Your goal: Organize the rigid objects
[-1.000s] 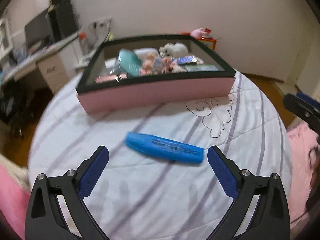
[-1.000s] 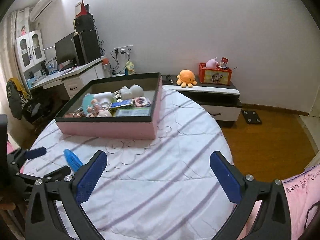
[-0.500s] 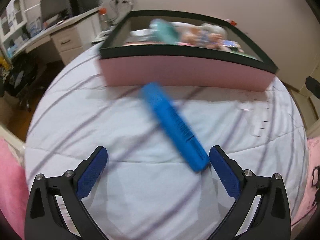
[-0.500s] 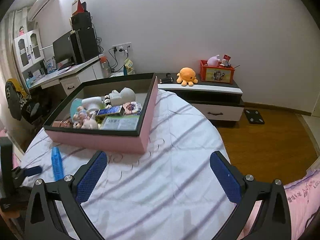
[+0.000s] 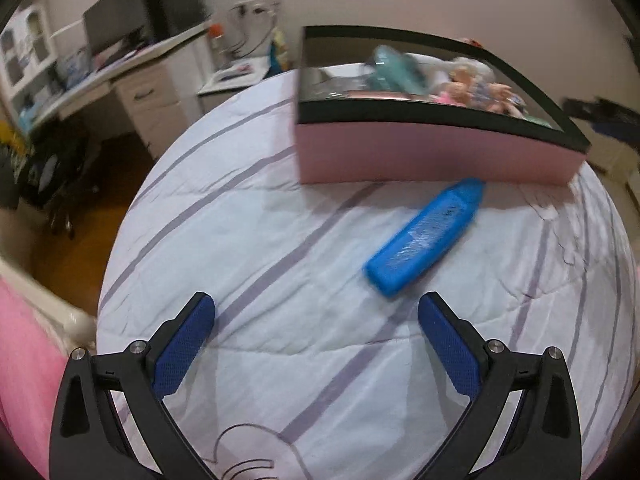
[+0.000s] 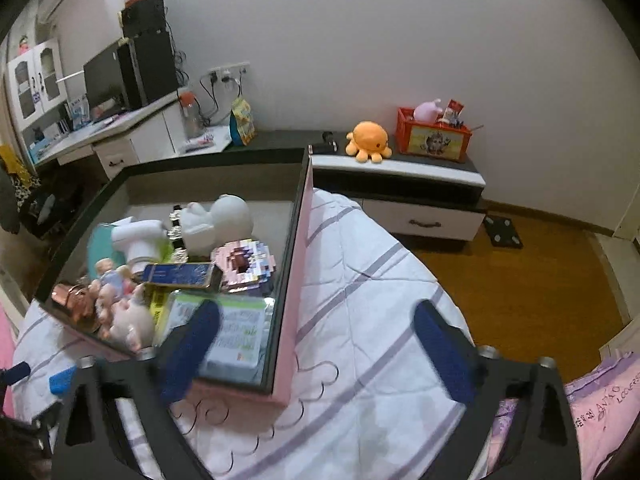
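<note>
Since half a second ago the blue highlighter [image 5: 426, 236] sits farther right on the striped bed quilt [image 5: 256, 240], near the pink box [image 5: 432, 152]. Left tongs [image 5: 316, 344] and right tongs [image 6: 316, 350] gape wide, empty.

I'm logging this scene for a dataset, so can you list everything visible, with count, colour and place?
Flat blue plastic case: 1, blue, on the bedspread beside the box's front wall.
Pink cardboard box with black rim: 1, on the bed, holding small toys, cards and packets.
White striped bedspread: 1, white with purple stripes, under everything.
Orange plush octopus: 1, on the low cabinet by the wall.
Red storage crate: 1, on the same cabinet, right of the octopus.
Black computer monitor: 1, on the desk at left.
Left gripper: 1, black with blue pads, open, above the bedspread.
Right gripper: 1, same colours, open, over the box's corner.
</note>
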Tool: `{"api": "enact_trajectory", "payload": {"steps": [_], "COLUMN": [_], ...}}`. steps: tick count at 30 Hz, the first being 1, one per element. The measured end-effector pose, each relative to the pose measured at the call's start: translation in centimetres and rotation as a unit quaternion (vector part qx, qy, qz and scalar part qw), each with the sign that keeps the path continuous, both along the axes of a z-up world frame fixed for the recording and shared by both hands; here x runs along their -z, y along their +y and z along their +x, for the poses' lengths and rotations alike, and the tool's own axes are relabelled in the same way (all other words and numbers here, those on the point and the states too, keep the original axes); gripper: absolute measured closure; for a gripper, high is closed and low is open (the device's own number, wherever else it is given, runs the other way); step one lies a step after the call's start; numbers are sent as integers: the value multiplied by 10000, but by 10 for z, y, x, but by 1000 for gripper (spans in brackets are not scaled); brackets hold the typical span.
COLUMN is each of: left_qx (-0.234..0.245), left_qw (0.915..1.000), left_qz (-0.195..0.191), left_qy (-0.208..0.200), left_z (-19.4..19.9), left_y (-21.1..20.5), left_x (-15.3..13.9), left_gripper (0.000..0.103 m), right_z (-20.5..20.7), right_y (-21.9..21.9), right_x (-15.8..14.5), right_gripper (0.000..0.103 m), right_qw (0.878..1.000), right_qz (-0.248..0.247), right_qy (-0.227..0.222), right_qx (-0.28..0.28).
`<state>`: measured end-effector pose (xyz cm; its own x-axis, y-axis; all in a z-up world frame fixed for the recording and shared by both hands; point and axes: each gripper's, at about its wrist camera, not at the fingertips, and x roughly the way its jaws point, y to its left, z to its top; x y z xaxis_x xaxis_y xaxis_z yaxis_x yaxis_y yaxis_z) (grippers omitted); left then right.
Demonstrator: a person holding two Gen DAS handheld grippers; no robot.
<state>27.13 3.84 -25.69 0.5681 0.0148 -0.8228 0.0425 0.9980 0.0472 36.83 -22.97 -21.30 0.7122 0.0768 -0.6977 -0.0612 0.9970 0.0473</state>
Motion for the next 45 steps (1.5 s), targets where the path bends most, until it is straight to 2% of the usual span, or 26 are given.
{"api": "enact_trajectory", "payload": {"steps": [1, 2, 3, 5, 6, 8, 10, 12, 13, 14, 16, 18, 19, 20, 24, 29, 33, 37, 45], "left_qx": [111, 233, 321, 392, 453, 619, 686, 754, 787, 858, 1003, 1219, 1220, 1175, 978, 487, 77, -237, -291], "left_qw": [9999, 9996, 9994, 9991, 9989, 9980, 9976, 9971, 9968, 9959, 9945, 9921, 9920, 9924, 9943, 9981, 9997, 9992, 9990], "left_qz": [-25, -71, -77, -28, -31, -126, -89, -50, -112, -204, -230, -87, -105, -180, -202, -249, -69, -207, -101], "left_qy": [-61, -113, -127, -132, -124, -86, -60, -109, -125, -177, -188, -266, -300, -329, -369, -280, -219, -239, -311], "left_z": [0, 3, 7, 9, 12, 19, 22, 26, 28, 28, 30, 25, 22, 19, 8, -9, -16, -10, 31], "left_y": [-3, -9, -15, -21, -26, -34, -41, -46, -47, -49, -53, -62, -63, -62, -49, -6, 27, 52, 55], "left_x": [-1, -3, -3, -4, -4, -4, -2, -1, -2, -6, -7, -8, -10, -12, -15, -10, -11, -11, -5], "left_gripper": [0, 0, 0, 1, 2, 6, 9, 16, 30, 52, 60, 68, 75, 77, 77, 77, 77, 77, 76], "right_z": [3, 6, 7, 12, 14, 11, 1, -14, -21, -24, -36, -46, -49, -53, -62, -60, -52, -39, 6], "right_y": [0, 1, 1, 2, 1, 0, -4, -8, -9, -9, -11, -16, -17, -18, -22, -21, -18, -13, -6], "right_x": [1, 3, 4, 7, 8, 8, 5, 1, 0, -1, -4, -4, -4, -4, 2, 5, 2, 0, 7], "right_gripper": [13, 19, 31, 47, 49, 49, 44, 30, 27, 25, 25, 25, 25, 25, 25, 25, 25, 25, 25], "right_qw": [10000, 10000, 9999, 9997, 9996, 9997, 9999, 9998, 9999, 9999, 9998, 9997, 9997, 9996, 9997, 9998, 9997, 9996, 9999], "right_qz": [-9, -46, -61, -84, -83, -5, 81, 170, 106, 23, -10, 61, 56, 68, 108, 137, 152, 207, 113], "right_qy": [44, 83, 107, 232, 249, 224, 95, -38, -100, -126, -206, -210, -207, -233, -163, -116, -160, -194, 23], "right_qx": [3, -8, -17, -49, -62, -74, -29, -64, -30, 9, 58, 84, 103, 110, 144, 128, 83, 38, 99]}}
